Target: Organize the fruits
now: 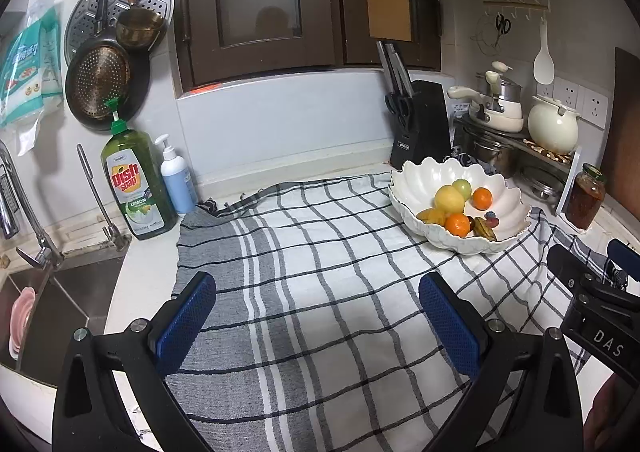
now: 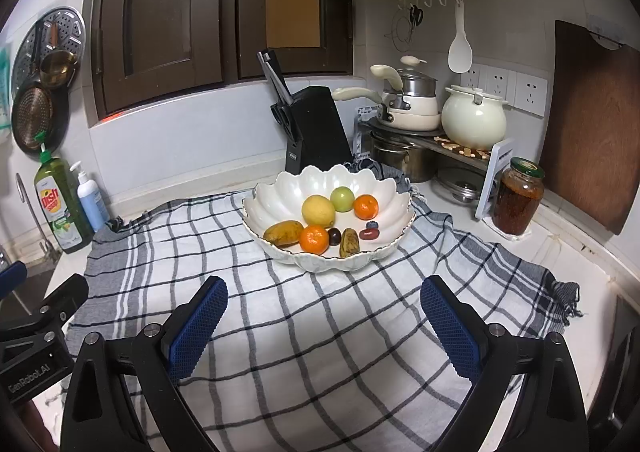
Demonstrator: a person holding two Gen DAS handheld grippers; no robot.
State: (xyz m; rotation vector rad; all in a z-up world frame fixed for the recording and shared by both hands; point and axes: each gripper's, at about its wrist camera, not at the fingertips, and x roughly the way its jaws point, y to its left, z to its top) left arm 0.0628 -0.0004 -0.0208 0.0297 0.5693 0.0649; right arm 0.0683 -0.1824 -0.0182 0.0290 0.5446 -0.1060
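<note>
A white scalloped bowl (image 2: 280, 191) stands on a checked cloth (image 2: 320, 332) and holds several fruits: a yellow lemon (image 2: 318, 210), a green apple (image 2: 342, 198), two oranges (image 2: 366, 207), a mango (image 2: 283, 232) and small dark fruits (image 2: 349, 242). The bowl also shows in the left wrist view (image 1: 420, 179), at the right. My left gripper (image 1: 316, 296) is open and empty above the cloth, left of the bowl. My right gripper (image 2: 324, 300) is open and empty, just in front of the bowl.
A sink (image 1: 60, 300) and tap (image 1: 40, 244) lie at the left, with a dish soap bottle (image 1: 134, 183) and a pump bottle (image 1: 176, 177). A knife block (image 2: 316, 127), pots (image 2: 472, 117), a jar (image 2: 518, 201) and a cutting board (image 2: 592, 123) stand behind and to the right.
</note>
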